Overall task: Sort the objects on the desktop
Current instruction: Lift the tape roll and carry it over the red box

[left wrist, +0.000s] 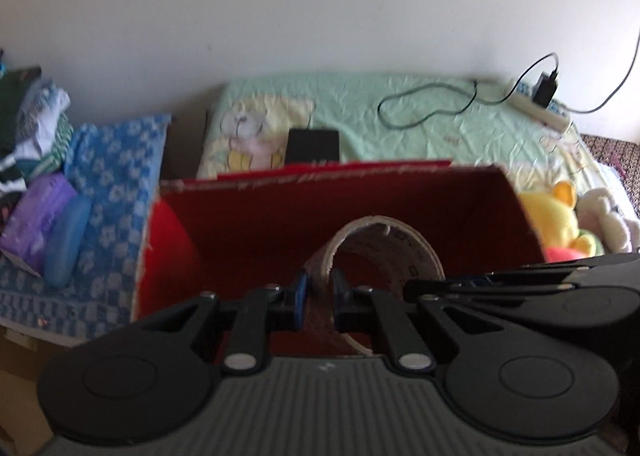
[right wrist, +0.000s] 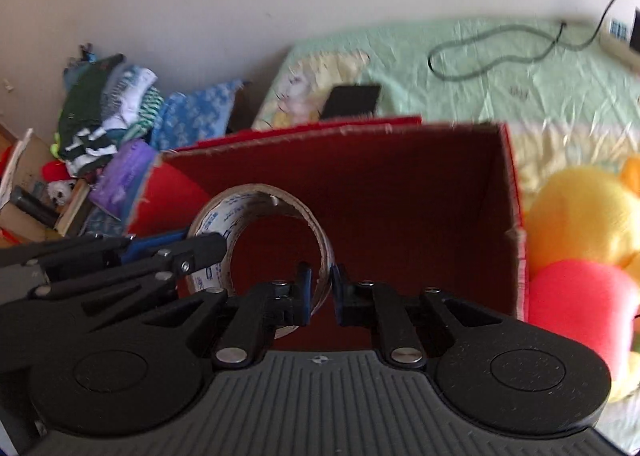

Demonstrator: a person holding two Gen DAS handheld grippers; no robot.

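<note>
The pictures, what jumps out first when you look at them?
A roll of tape sits right in the middle, pinched on opposite sides of its ring by the left gripper and the right gripper, above a big red box. Just right of the box lies a bright yellow plush toy on the pale green sheet.

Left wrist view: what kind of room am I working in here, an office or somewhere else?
Most likely a bedroom, not an office. A bed with a green cartoon sheet lies behind the red box, plush toys sit beside it, and folded clothes are piled against the wall.
</note>
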